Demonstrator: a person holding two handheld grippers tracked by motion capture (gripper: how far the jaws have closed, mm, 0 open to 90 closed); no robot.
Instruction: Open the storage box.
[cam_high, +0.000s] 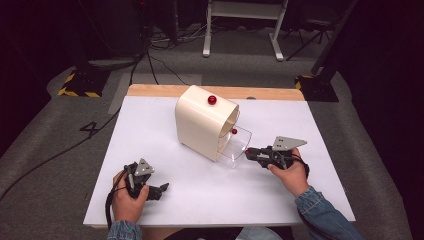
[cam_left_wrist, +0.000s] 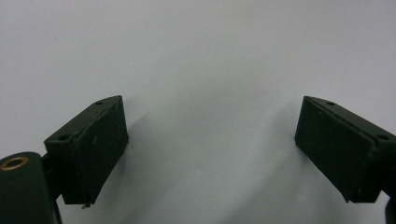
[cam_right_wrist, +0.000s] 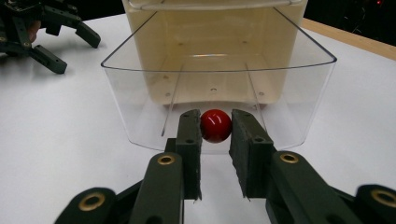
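A cream box (cam_high: 200, 125) with a rounded top stands mid-table, a red knob (cam_high: 212, 100) on its top. Its clear plastic door (cam_high: 235, 147) hangs open toward the right. In the right gripper view the clear door (cam_right_wrist: 140, 93) curves in front of the cream box interior (cam_right_wrist: 215, 42). My right gripper (cam_right_wrist: 215, 133) is shut on the door's red knob (cam_right_wrist: 215, 125), and it reaches the door edge from the right as the right gripper (cam_high: 248, 152). My left gripper (cam_high: 161, 190) rests open on the table at the front left, its jaws wide apart over bare white table (cam_left_wrist: 210, 70).
The white table top (cam_high: 200, 195) has a wooden strip (cam_high: 150, 90) along its far edge. Another small red spot (cam_high: 234, 131) shows at the box mouth. The left gripper (cam_right_wrist: 42, 32) appears far off in the right gripper view. Stands and cables lie on the floor beyond.
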